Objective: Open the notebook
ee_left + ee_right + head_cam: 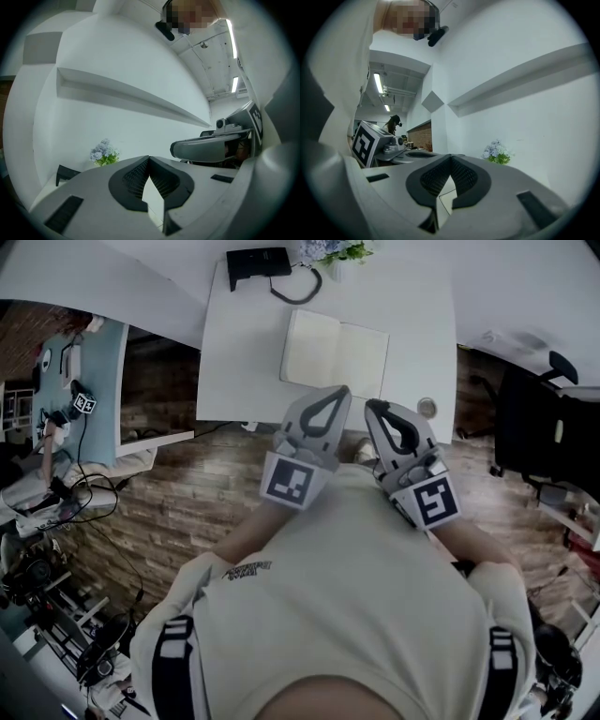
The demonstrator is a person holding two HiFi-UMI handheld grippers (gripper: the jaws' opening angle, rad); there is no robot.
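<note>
The notebook (335, 354) lies open on the white table (234, 371), showing two blank pale pages. Both grippers hang close to the person's chest, over the table's near edge and short of the notebook. My left gripper (343, 390) is shut with nothing in it; in the left gripper view its tips (149, 158) meet. My right gripper (371, 406) is shut and empty too, its tips (451, 156) touching. A corner of the notebook (446, 199) shows through the gap under the right jaws.
A black device (258, 263) with a looped cable and a bunch of flowers (337, 249) stand at the table's far edge. A small round object (427, 407) sits near the right front corner. A black chair (544, 427) is at the right, another desk (94, 381) at the left.
</note>
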